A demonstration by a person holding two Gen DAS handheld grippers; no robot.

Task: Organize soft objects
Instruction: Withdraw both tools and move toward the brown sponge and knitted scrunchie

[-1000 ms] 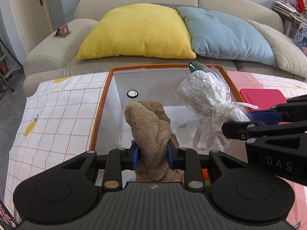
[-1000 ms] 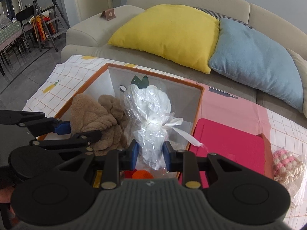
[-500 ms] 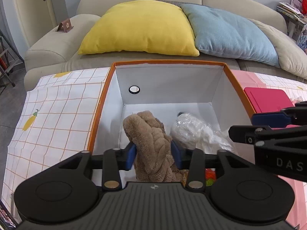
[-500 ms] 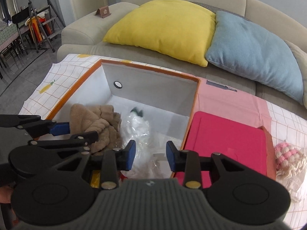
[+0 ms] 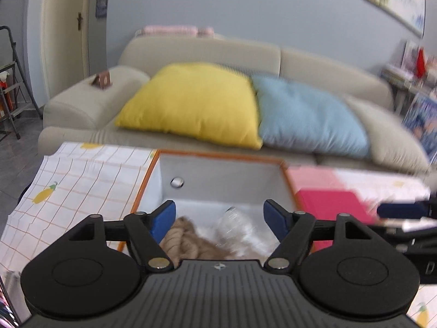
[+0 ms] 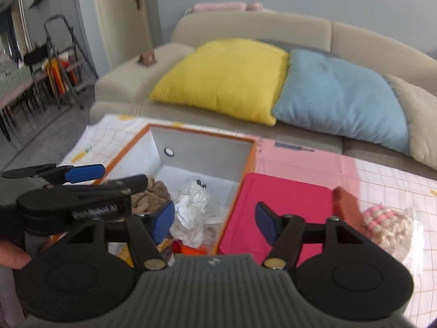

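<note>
A: Left gripper point(image 5: 220, 220) state?

B: Fingers spread wide and opening, nothing between the pads. It hangs above the orange-rimmed box point(image 5: 285, 170).

A: Right gripper point(image 6: 214, 220)?

B: Fingers apart and opening as well, nothing pinched. It sits over the box's right wall, where the box meets the red lid point(image 6: 284, 205).

A: Where are the soft things?

B: The tan plush toy point(image 6: 153, 195) lies on the floor of the box, toward its left wall. The clear plastic-wrapped bundle point(image 6: 192, 205) lies in the box too, just right of the plush and touching it. Neither is in contact with any finger. Something orange and yellow shows at the near end of the box; too blurred to identify.

A: Anything outside the box?

B: A pink and cream knitted toy point(image 6: 387, 220) rests on the checked cloth point(image 5: 79, 175) of the tabletop, right of the red lid. Beyond the box: a sofa point(image 6: 256, 31) with a yellow cushion point(image 6: 226, 78) and a blue cushion point(image 6: 338, 95).
</note>
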